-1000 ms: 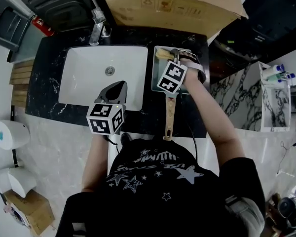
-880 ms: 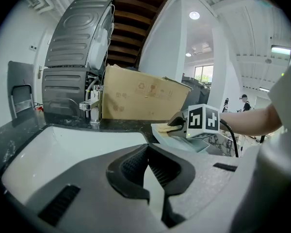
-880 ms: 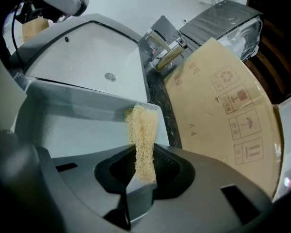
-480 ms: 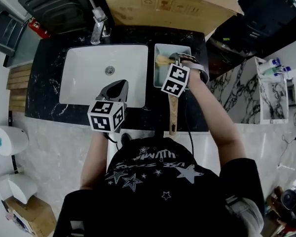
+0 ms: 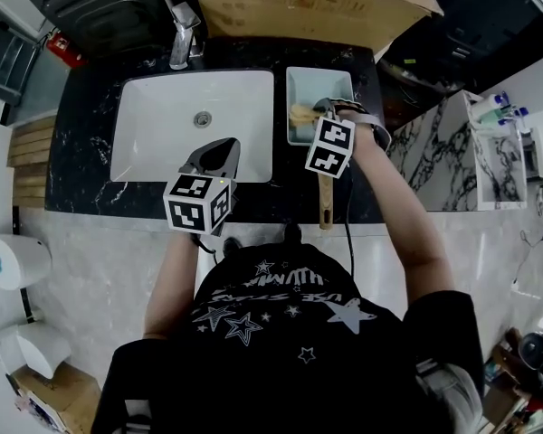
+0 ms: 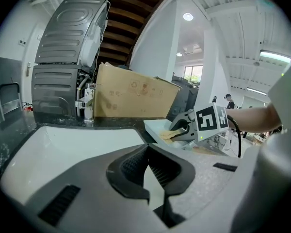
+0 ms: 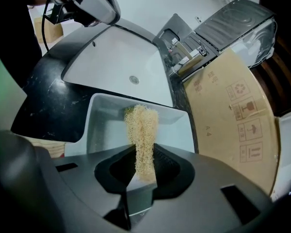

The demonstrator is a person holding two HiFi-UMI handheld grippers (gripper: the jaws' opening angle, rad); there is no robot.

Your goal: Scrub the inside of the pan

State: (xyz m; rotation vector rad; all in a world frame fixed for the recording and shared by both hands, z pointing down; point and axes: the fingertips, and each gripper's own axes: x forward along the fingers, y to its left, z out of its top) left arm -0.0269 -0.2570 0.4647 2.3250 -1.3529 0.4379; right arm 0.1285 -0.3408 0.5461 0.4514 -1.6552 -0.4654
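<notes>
While we stand at the black marbled tabletop (image 5: 89,129), our right gripper (image 5: 319,114) has its jaws clenched on a straw-coloured fibrous scrubber (image 7: 141,127), which sticks out past the jaw tips and hangs over the inside of the pan (image 5: 341,83). The pan is a pale, rectangular, straight-walled vessel that sits on the tabletop just beside the right edge of the white sink (image 5: 158,107), and its wooden handle (image 5: 324,202) runs back toward us and over the tabletop's front edge. In the right gripper view the scrubber's far end lies against the pan's far wall, though we cannot tell whether it touches the floor of the pan. Our left gripper (image 5: 219,150) hovers over the front part of the sink, well apart from the pan, its jaws closed tip to tip with nothing between them; only the white basin shows through the slit behind the tips. A chrome faucet (image 5: 183,34) stands at the back of the sink, and a large cardboard box (image 5: 308,7) rests along the rear of the tabletop behind both sink and pan. From the left gripper view, the right gripper's marker cube (image 6: 211,122) shows above the pan's near corner.
</notes>
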